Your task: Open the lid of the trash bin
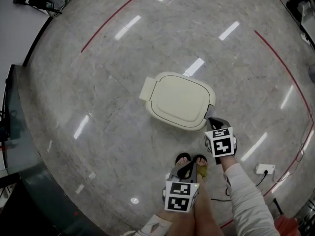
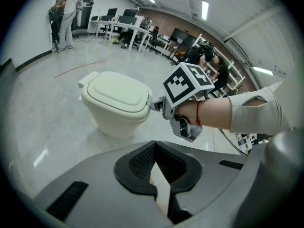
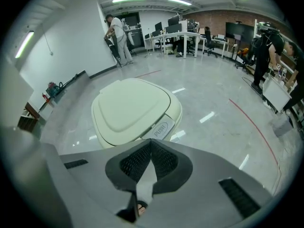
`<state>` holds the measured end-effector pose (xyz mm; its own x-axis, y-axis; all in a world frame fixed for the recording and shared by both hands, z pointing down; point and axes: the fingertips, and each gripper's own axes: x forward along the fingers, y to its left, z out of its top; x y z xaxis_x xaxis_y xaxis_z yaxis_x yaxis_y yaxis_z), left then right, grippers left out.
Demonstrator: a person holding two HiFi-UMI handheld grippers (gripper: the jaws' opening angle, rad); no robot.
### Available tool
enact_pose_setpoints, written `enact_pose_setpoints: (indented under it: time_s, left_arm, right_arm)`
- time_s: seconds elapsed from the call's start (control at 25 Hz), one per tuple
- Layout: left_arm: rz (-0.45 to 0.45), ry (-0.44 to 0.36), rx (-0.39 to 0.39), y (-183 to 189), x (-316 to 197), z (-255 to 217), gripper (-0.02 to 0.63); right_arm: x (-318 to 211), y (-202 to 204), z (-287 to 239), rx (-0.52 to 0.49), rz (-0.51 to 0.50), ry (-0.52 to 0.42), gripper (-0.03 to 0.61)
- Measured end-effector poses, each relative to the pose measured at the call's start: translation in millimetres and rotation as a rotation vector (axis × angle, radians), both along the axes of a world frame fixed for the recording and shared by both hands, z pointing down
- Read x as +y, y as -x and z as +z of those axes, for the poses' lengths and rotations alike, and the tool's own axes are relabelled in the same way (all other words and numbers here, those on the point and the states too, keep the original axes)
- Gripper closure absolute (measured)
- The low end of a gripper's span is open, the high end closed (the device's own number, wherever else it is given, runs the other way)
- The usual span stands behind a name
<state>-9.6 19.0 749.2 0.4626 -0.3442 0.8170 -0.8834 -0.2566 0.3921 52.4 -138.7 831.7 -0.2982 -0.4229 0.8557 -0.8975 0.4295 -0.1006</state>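
1 trash bin [image 1: 179, 100] is seen standing mid-floor [image 1: 98, 127], lid [image 1: 183, 96] down. Open floor is left round its far and left sides. The nearest bounds are 2 red lines [image 1: 110, 18], well apart from it, and a dark ledge [image 1: 19, 146] at the far left of the head view. The near side is taken up by 2 sandalled feet [image 1: 183, 159] and both claws. A white power strip [image 1: 265, 168] is laid further right.

Right claw [image 1: 211, 121] is closed with nothing pinched. Its tip is placed at the bin's front corner, right by the grey tab [image 3: 160, 129] marked PUSH. Contact appears made in the left gripper view but is not confirmed. Left claw [image 1: 191, 168] is also closed and empty, held over the feet, apart from the bin.

Bin: cream plastic, rounded-square, lid slightly domed, hinge block [image 1: 146, 88] at the rear. Floor: polished grey stone, glossy, ceiling lights reflected. Claw pads: black, ribbed.
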Motion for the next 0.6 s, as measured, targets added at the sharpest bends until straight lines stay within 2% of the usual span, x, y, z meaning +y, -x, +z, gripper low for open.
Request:
enact_pose_setpoints:
  time_s: [0.36, 0.6]
  left_arm:
    - [-0.042, -0.008, -0.006, 3.7, -12.0, 0.6, 0.609]
    - [-0.061, -0.008, 0.004, 4.8, -16.1, -3.5, 0.609]
  right_arm:
    - [-0.5, -5.6, 4.3, -0.045, 0.085, 0.024, 0.575]
    - [-1.8, -4.7, 2.5, -0.034, 0.080, 0.028, 0.575]
